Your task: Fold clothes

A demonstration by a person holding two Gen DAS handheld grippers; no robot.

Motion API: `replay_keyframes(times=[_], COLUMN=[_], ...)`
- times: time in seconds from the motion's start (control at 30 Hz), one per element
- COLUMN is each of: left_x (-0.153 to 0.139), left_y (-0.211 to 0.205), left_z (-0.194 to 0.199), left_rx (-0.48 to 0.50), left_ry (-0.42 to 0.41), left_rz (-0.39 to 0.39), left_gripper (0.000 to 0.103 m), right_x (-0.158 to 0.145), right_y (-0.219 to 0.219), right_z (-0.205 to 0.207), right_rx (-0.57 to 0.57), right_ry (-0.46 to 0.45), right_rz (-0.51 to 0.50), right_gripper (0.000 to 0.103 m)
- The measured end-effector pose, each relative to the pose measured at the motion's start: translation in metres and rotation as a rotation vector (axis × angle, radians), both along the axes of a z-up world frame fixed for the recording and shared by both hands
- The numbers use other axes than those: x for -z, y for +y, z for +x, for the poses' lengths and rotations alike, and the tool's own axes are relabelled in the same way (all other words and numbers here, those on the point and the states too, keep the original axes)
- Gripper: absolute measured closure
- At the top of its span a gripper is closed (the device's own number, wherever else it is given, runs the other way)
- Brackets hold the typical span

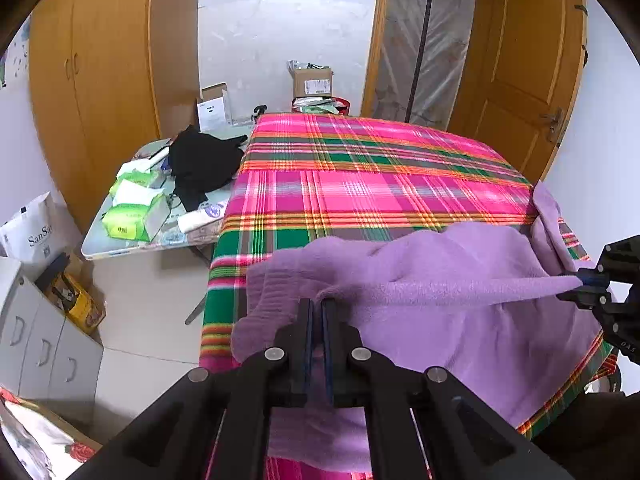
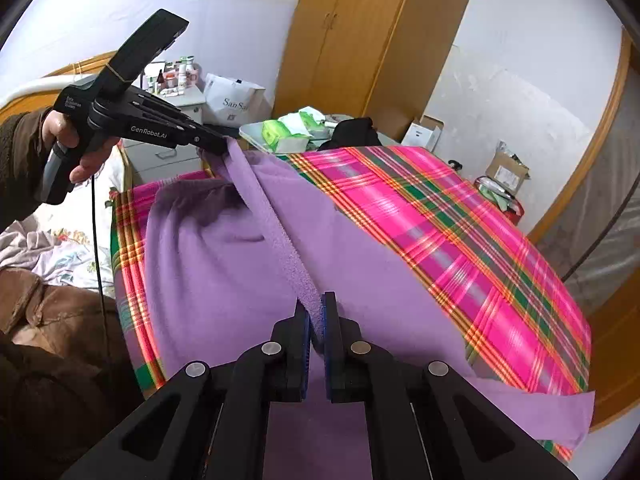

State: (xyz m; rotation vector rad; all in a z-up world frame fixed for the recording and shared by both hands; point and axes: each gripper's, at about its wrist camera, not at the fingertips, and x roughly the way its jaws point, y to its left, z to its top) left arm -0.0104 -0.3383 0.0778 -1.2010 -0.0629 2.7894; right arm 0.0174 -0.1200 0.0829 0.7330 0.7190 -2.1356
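A lilac fleece garment [image 1: 440, 304] [image 2: 224, 264] lies over the near part of a table covered by a pink, green and orange plaid cloth [image 1: 360, 176] [image 2: 460, 240]. My left gripper [image 1: 317, 304] [image 2: 224, 145] is shut on one end of its ribbed hem. At the other end of that hem my right gripper [image 2: 316, 312] [image 1: 580, 280] is pinched shut on the fabric. The hem edge [image 2: 280, 240] runs taut and lifted between the two grippers. A sleeve [image 1: 546, 216] trails off the table's right side. A person's hand [image 2: 80, 148] holds the left gripper.
A low side table [image 1: 160, 216] at the left carries green tissue packs [image 1: 132, 220], a black garment [image 1: 204, 164] and small items. A wooden wardrobe [image 1: 100, 72], a wooden door [image 1: 532, 64], white drawers [image 1: 40, 344], cardboard boxes [image 1: 312, 80] and a bed [image 2: 52, 248] surround the table.
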Motion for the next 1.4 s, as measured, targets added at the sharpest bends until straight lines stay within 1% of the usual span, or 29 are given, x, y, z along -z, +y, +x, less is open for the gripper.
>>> replay_keyframes(times=[0.1,0.23,0.4,0.5,0.8,0.87,0.97,1.03,1.13,1.17,1.2,1.3,1.4], left_x=[0.006,0.014,0.025,0.028,0.036,0.038,0.042,0.043,0.045,0.047,0.049,0.056,0.063], left_y=[0.002,0.001,0.0,-0.003,-0.014,-0.02,-0.033,-0.041,-0.052,-0.055,-0.057,-0.066,-0.075], left_z=[0.005,0.014,0.024,0.032,0.052,0.055,0.056,0.055,0.054,0.052,0.049,0.04,0.036], left_rx=[-0.002,-0.007,-0.028,-0.057,-0.143,-0.153,-0.185,-0.205,-0.231,-0.241,-0.257,-0.313,-0.358], left_ry=[-0.006,-0.008,-0.026,-0.02,-0.029,-0.043,-0.057,-0.054,-0.053,-0.058,-0.072,-0.114,-0.131], left_rz=[0.0,0.022,0.034,0.058,0.156,0.222,0.355,0.438,0.562,0.592,0.61,0.655,0.723], left_gripper=[0.099,0.099,0.096,0.096,0.095,0.093,0.086,0.085,0.078,0.073,0.071,0.071,0.071], right_x=[0.004,0.015,0.035,0.043,0.056,0.059,0.066,0.069,0.072,0.072,0.073,0.074,0.076], right_y=[0.0,0.001,0.003,0.005,0.012,0.014,0.015,0.017,0.017,0.018,0.018,0.018,0.018], right_z=[0.003,0.008,0.014,0.015,0.021,0.022,0.025,0.025,0.025,0.025,0.025,0.026,0.027], right_rx=[0.002,0.008,0.017,0.028,0.036,0.035,0.033,0.035,0.038,0.039,0.04,0.042,0.042], right_ry=[-0.009,-0.031,-0.087,-0.11,-0.132,-0.133,-0.137,-0.146,-0.149,-0.151,-0.151,-0.142,-0.135], right_rz=[0.002,0.009,0.01,0.005,0.01,0.016,0.033,0.032,0.029,0.029,0.027,0.028,0.027], right_gripper=[0.097,0.097,0.097,0.097,0.097,0.097,0.097,0.097,0.097,0.097,0.097,0.097,0.097])
